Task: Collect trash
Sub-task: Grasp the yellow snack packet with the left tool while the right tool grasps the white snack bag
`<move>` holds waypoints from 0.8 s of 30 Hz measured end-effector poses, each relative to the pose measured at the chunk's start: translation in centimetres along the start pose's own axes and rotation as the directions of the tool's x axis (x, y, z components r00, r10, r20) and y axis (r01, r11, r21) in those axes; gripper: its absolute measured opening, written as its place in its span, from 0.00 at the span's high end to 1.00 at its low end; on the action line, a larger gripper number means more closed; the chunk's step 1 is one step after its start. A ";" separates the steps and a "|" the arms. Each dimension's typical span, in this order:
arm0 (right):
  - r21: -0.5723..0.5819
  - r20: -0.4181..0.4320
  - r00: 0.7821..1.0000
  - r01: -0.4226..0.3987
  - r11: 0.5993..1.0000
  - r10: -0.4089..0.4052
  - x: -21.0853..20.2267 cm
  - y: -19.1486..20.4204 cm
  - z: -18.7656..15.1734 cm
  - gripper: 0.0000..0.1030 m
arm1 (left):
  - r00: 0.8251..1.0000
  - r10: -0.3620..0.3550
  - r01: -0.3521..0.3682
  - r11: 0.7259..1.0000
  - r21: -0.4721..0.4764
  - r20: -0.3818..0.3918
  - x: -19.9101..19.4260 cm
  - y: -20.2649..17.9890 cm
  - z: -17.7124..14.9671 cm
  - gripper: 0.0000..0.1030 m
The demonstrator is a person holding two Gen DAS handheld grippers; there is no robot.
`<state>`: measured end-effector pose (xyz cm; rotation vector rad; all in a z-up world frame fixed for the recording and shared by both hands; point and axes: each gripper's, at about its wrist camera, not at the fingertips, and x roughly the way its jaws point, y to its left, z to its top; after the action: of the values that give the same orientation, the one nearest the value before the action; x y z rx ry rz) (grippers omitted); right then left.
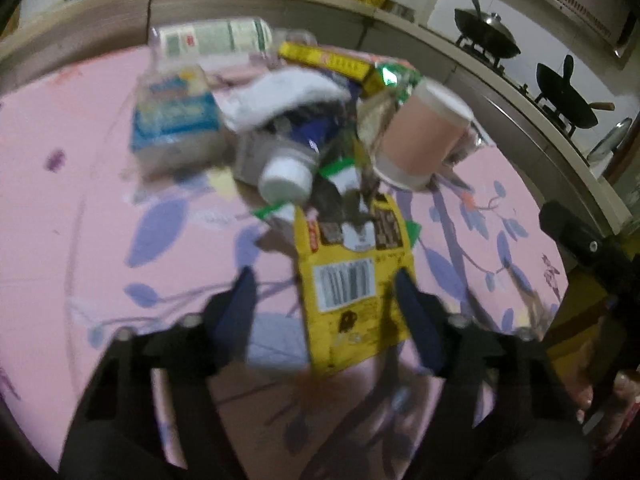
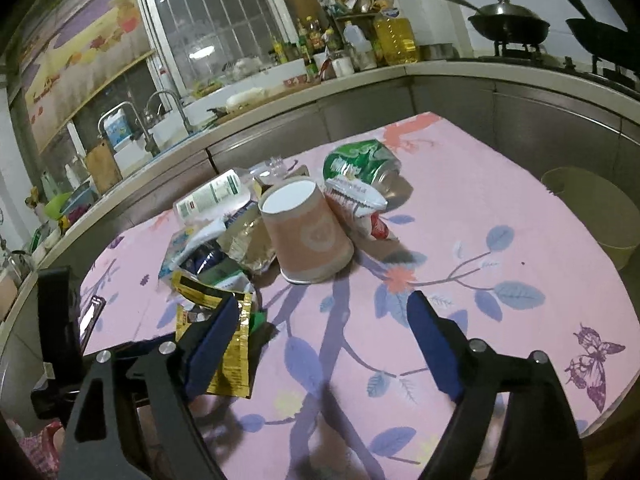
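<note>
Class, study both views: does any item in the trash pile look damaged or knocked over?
Yes. The green metal can behind the pile is crushed and lies on its side, and the pink paper cup is tipped over, mouth toward the pink tablecloth.

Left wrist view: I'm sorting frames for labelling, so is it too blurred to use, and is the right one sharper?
Left wrist view: motion-smeared, though the barcode on the yellow wrapper stays visible. Right wrist view: sharper, the paper cup crisp with a shadow beside it, and fisheye bends the counter edge.
</note>
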<state>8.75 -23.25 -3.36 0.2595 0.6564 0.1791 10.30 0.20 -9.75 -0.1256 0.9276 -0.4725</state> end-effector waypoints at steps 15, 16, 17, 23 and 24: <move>0.136 -0.280 0.922 -0.239 0.961 0.269 7.4 1.2 -1.2 0.59 | 0.995 -0.014 0.018 0.999 -0.043 0.094 -6.0 3.5 -1.2 0.94; 0.149 -0.290 0.915 -0.247 0.957 0.281 7.7 1.2 -1.2 0.61 | 0.995 -0.005 0.009 0.999 -0.046 0.098 -6.2 3.8 -1.2 0.94; 0.157 -0.290 0.911 -0.258 0.953 0.294 7.9 1.5 -1.2 0.63 | 0.995 0.010 -0.005 0.999 -0.052 0.101 -6.5 4.2 -1.3 0.94; 0.175 -0.320 0.888 -0.286 0.942 0.329 7.9 1.6 -1.4 0.99 | 0.994 0.002 0.002 0.999 -0.032 0.113 -7.5 3.4 -1.1 0.97; 0.182 -0.313 0.889 -0.290 0.940 0.335 7.2 1.1 -1.3 1.00 | 0.993 -0.003 0.005 1.000 -0.018 0.118 -7.7 2.9 -1.1 0.97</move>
<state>13.47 -20.25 -8.17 0.4681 0.9713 0.5015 6.55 6.34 -5.61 -0.1706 0.8162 -0.4554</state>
